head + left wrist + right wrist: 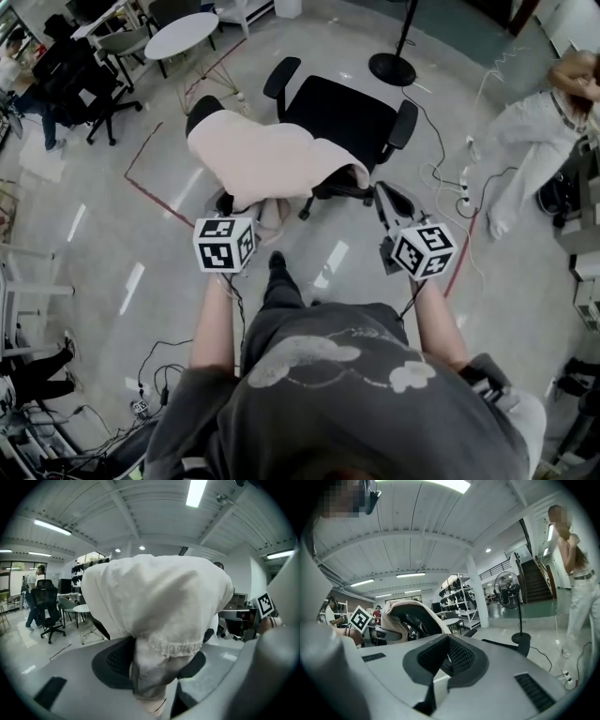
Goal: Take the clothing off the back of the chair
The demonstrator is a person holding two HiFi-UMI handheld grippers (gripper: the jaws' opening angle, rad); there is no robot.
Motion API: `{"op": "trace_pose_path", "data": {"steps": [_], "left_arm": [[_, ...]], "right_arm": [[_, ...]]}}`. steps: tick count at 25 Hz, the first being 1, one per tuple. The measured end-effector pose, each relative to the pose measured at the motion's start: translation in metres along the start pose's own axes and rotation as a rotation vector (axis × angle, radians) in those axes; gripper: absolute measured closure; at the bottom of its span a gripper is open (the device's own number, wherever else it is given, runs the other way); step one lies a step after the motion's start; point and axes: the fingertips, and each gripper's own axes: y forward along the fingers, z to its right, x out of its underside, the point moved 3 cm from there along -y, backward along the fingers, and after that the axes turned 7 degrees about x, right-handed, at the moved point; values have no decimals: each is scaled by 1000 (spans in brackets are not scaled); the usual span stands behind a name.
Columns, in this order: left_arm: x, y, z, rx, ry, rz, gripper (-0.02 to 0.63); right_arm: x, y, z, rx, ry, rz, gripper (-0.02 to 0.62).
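A pale pink garment (262, 159) lies draped over the back of a black office chair (342, 117), which stands just in front of me. My left gripper (255, 220) is at the garment's hanging lower edge. In the left gripper view the garment (154, 602) fills the middle, and a bunched fold with a frilled hem is pinched between the pads of the left gripper (150, 677). My right gripper (380, 187) is beside the chair's right side, apart from the cloth. Its jaws (447, 656) meet at the tips with nothing between them. The draped chair back (401, 609) shows to its left.
A fan stand's round base (392, 67) stands behind the chair. Cables and a power strip (464, 187) lie on the floor at the right, near a person in white (525, 131). A round white table (183, 36) and another office chair (89, 80) stand at the upper left.
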Motion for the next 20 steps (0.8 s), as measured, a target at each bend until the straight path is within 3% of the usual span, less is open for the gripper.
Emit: {"op": "trace_pose_path", "data": {"steps": [3, 6, 20], "left_arm": [[3, -3, 8, 46, 16, -40, 494], [5, -11, 14, 35, 32, -40, 572], [8, -60, 22, -56, 12, -3, 583]], "right_arm": [[-4, 3, -3, -6, -7, 8, 603], [-7, 2, -6, -16, -8, 19, 603], [2, -18, -12, -64, 22, 14, 603]]}}
